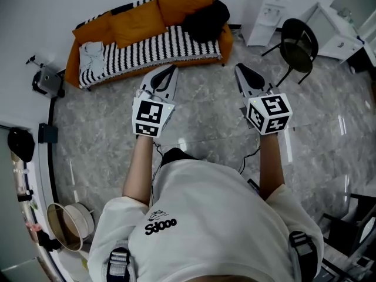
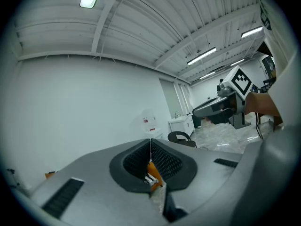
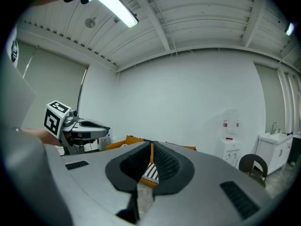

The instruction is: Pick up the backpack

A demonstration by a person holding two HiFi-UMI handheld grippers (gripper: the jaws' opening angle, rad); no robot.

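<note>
A black backpack (image 1: pixel 205 19) lies on the right end of an orange sofa (image 1: pixel 147 37) with a black-and-white striped seat, at the far side of the room. My left gripper (image 1: pixel 167 70) and right gripper (image 1: pixel 241 69) are held out side by side over the grey floor, well short of the sofa, both shut with nothing in them. In the left gripper view the left gripper (image 2: pixel 150 142) has its jaws together and the right gripper (image 2: pixel 221 107) shows off to the right. In the right gripper view the right gripper (image 3: pixel 151 147) is closed and the sofa (image 3: pixel 129 140) peeks behind it.
A black chair (image 1: pixel 298 43) stands at the right, by a white water dispenser (image 1: pixel 264 10) and a white desk (image 1: pixel 338 31). A grey cloth (image 1: pixel 93 57) lies on the sofa's left end. A small machine (image 1: pixel 47 81) sits by the left wall.
</note>
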